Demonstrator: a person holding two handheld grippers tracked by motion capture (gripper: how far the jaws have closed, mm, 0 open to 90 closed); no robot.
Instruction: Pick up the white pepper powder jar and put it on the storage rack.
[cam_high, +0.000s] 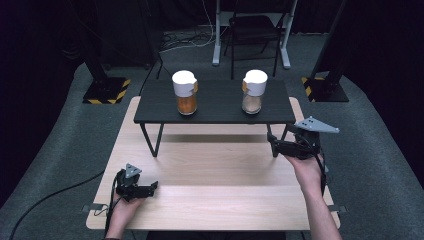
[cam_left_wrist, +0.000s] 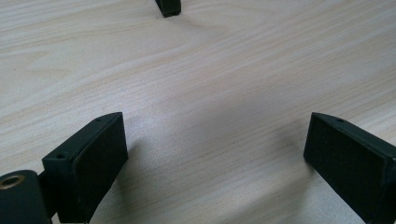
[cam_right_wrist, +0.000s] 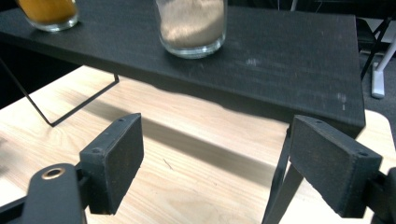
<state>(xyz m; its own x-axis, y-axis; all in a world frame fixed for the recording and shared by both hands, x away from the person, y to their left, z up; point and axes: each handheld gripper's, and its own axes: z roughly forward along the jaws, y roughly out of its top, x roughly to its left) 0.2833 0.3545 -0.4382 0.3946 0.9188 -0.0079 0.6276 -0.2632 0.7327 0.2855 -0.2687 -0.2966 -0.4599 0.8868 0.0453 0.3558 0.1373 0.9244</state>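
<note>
A person sits at a light wooden desk (cam_high: 215, 200), one hand-held gripper in each hand. The right hand-held gripper (cam_high: 274, 146) is raised, jaws spread wide and empty, aimed at a low black shelf (cam_high: 215, 107) standing on the desk. Ahead of it and above, on the shelf, stands a glass jar of pale brown powder (cam_high: 253, 92) with a white lid; farther off to its left stands a matching jar of orange powder (cam_high: 186, 93). The left hand-held gripper (cam_high: 153, 187) rests low over bare desk, jaws also spread and holding nothing.

Judged from this pose, the reach is toward the pale jar. To do it well, lift the right hand-held gripper above the shelf edge, keep level, straddle the glass body below the lid, then close gently.
</note>
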